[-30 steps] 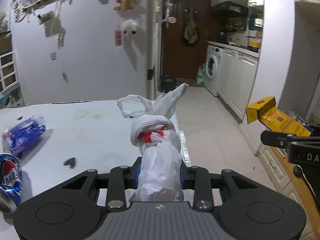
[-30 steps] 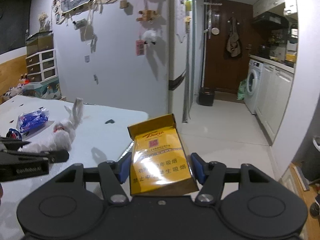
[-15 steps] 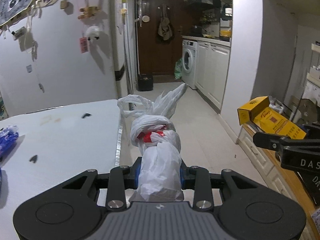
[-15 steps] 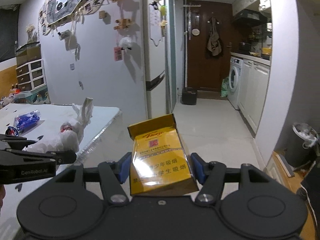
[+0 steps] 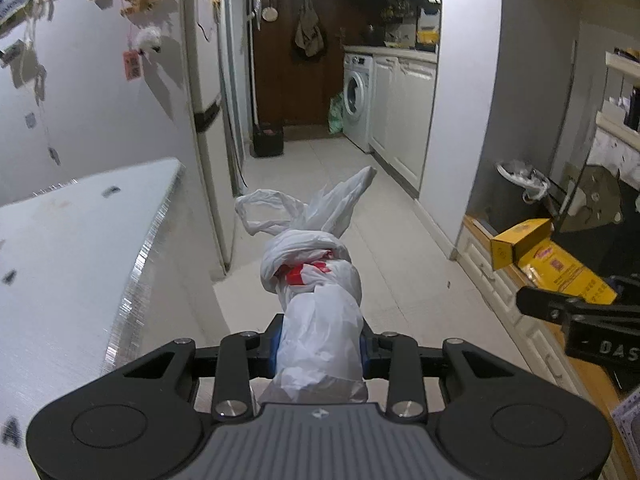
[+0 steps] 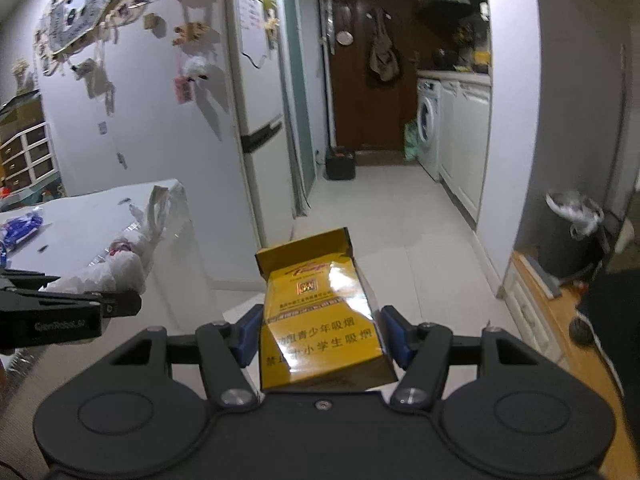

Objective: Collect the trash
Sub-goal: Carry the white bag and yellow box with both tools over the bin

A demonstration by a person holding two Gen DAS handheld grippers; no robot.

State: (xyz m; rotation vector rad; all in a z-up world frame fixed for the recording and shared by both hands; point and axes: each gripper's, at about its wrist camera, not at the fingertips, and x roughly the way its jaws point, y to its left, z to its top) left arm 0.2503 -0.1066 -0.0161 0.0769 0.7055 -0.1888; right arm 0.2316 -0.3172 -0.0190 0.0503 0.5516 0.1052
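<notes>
A knotted white plastic bag (image 5: 320, 304) is clamped between the closed-in fingers of the left gripper (image 5: 319, 346). A yellow carton (image 6: 320, 320) is pinched by the right gripper (image 6: 322, 334); a lined bin (image 6: 570, 236) is seen at two o'clock.

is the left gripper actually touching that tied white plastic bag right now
Touching. In the left wrist view, the left gripper has both blue pads pressed against the sides of the white plastic bag, with no gap on either side.
</notes>
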